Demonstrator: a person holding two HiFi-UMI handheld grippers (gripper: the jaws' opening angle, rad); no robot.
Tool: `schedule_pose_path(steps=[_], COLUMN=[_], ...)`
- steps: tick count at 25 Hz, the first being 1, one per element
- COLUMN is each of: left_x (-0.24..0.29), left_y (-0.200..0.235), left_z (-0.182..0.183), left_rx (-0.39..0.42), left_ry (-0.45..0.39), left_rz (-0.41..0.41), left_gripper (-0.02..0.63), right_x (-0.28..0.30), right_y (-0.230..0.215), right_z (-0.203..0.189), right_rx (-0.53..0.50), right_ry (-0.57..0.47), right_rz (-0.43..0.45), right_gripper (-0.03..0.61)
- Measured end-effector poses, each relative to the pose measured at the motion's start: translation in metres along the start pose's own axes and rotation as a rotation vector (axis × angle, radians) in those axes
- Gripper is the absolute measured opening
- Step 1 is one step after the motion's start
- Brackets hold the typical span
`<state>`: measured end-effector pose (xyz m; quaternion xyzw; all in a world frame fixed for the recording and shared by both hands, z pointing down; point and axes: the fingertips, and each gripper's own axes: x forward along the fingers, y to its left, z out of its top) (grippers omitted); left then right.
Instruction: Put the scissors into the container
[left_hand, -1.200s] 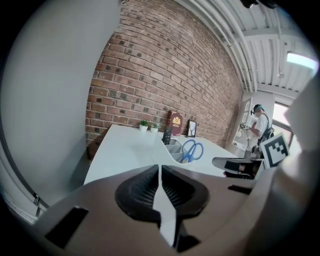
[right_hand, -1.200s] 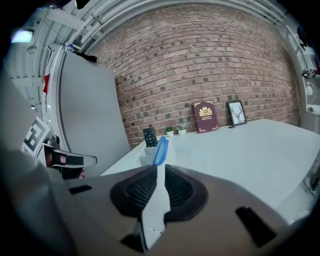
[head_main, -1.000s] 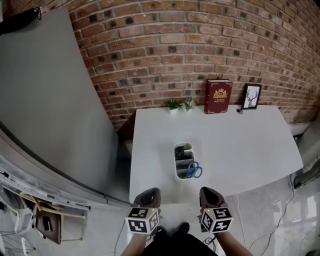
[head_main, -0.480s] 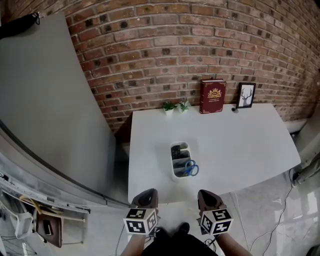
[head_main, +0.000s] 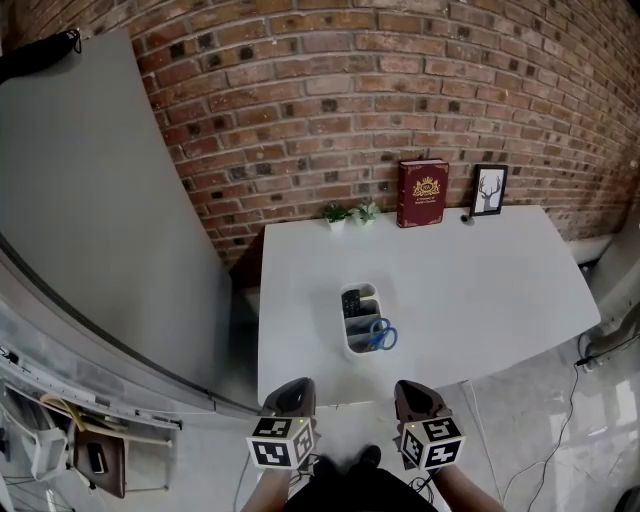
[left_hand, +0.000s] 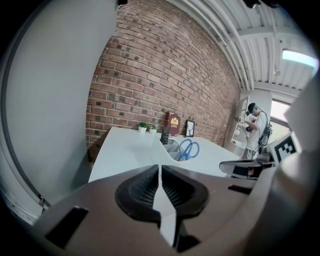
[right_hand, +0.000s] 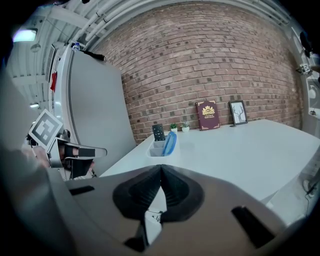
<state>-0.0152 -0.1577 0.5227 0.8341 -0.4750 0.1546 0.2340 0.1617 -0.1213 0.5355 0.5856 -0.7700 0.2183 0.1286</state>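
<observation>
Blue-handled scissors (head_main: 380, 335) stand in the near compartment of a white container (head_main: 354, 350) near the table's front edge. From the left gripper view the scissors (left_hand: 188, 149) stick up out of the container (left_hand: 172, 152); in the right gripper view the scissors (right_hand: 169, 144) and container (right_hand: 155, 149) show side-on. My left gripper (head_main: 293, 397) and right gripper (head_main: 413, 397) are held off the table, in front of its near edge, both shut and empty. The left gripper (left_hand: 159, 172) and right gripper (right_hand: 160, 172) have their jaws pressed together.
The white table (head_main: 480, 270) stands against a brick wall. At its back are two small potted plants (head_main: 350, 212), a red book (head_main: 422, 193) and a framed deer picture (head_main: 488, 190). A grey panel (head_main: 100, 200) stands to the left. A person (left_hand: 256, 131) stands far right.
The view has shifted slightly, so the table and container sit a little higher and further left in frame. Both grippers stay shut in the same place near the body.
</observation>
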Motion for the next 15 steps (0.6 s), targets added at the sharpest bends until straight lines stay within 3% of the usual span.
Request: schedule_pose_path(steps=[15], left_x=[0.0020], left_y=[-0.0008], left_z=[-0.0030], left_rx=[0.003], left_ry=[0.005], left_rz=[-0.005], left_gripper=[0.023], right_x=[-0.0001], right_y=[-0.0048], right_z=[-0.0089], right_rx=[0.004], right_ry=[0.025], right_rz=[-0.018], right_gripper=[0.000])
